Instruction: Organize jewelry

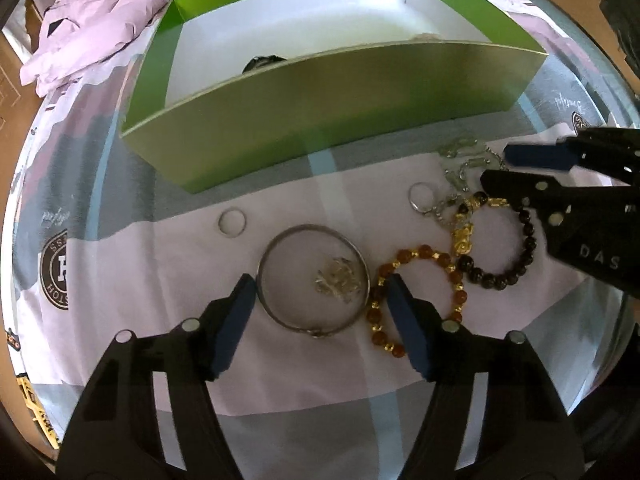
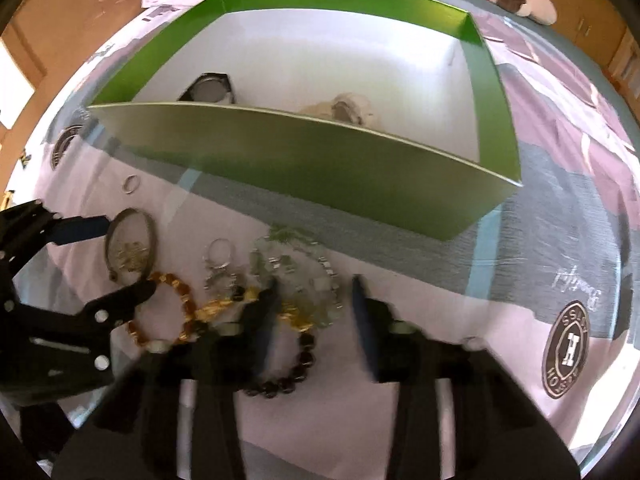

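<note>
The left gripper (image 1: 322, 294) has its 2 blue-padded fingers (image 1: 236, 320) spread wide, straddling the near half of a silver bangle (image 1: 312, 280) that lies flat on the patterned bedsheet (image 1: 120, 280); the left pad sits just beside the bangle's rim, the right pad between it and an amber bead bracelet (image 1: 420, 296). The right gripper (image 2: 316, 296) is also open, empty, its fingers either side of a tangle of silver chain (image 2: 296, 264) and a dark bead bracelet (image 2: 296, 364). A small ring (image 1: 231, 222) lies nearer the green box (image 1: 320, 112), which stands toward the sheet's far edge.
</note>
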Motion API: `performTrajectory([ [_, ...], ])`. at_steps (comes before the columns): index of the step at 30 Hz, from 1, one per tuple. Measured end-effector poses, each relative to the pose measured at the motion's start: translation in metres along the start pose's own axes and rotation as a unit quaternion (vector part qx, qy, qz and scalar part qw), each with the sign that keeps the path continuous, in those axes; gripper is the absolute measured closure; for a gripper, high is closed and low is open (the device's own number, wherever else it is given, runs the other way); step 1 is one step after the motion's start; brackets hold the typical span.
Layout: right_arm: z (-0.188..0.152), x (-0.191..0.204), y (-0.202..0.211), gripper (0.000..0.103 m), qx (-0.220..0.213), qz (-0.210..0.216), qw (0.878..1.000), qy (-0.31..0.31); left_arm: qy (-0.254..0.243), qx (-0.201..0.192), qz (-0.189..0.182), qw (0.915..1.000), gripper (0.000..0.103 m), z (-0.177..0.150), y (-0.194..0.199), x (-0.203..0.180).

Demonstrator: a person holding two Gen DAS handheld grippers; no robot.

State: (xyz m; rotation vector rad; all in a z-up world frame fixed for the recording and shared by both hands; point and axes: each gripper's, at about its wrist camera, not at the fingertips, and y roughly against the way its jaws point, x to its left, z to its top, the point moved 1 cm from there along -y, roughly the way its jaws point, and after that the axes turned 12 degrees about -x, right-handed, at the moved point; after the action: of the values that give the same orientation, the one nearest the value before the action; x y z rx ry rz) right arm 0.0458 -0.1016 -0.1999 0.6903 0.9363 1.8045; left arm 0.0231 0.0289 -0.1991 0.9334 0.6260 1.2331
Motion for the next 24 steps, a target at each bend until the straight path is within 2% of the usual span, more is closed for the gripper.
performTrajectory([
  [4,0.001,0.001,0.005,0.090,-0.007,-0.004,1.000,0.006,-0.003,-0.005,0.003,1.0000,0.041,0.000,0.004,-0.003],
  [8,0.004,-0.002,0.008,0.091,-0.016,-0.007,1.000,0.004,0.006,-0.003,0.004,1.0000,0.068,-0.003,0.010,0.002],
  [11,0.007,-0.008,0.013,0.091,-0.022,-0.009,1.000,-0.004,0.020,0.006,0.000,0.9998,0.070,-0.005,0.009,0.009],
  [14,0.011,-0.015,0.022,0.091,-0.035,-0.009,0.999,-0.015,0.025,0.006,0.000,0.9997,0.080,-0.004,0.010,0.014],
  [19,0.017,-0.023,0.037,0.091,-0.052,-0.005,0.998,-0.025,0.021,-0.010,-0.014,0.9996,0.080,0.000,0.021,0.016],
  [21,0.016,-0.025,0.033,0.091,-0.045,-0.006,0.999,-0.027,0.016,-0.015,-0.009,0.9997,0.062,0.003,0.020,0.018],
  [22,0.015,-0.025,0.031,0.091,-0.040,-0.007,0.999,-0.028,0.014,-0.017,-0.006,0.9997,0.059,0.003,0.020,0.018],
  [24,0.012,-0.025,0.023,0.080,-0.029,-0.011,0.999,-0.030,0.013,-0.014,-0.004,0.9998,0.058,0.001,0.018,0.015],
])
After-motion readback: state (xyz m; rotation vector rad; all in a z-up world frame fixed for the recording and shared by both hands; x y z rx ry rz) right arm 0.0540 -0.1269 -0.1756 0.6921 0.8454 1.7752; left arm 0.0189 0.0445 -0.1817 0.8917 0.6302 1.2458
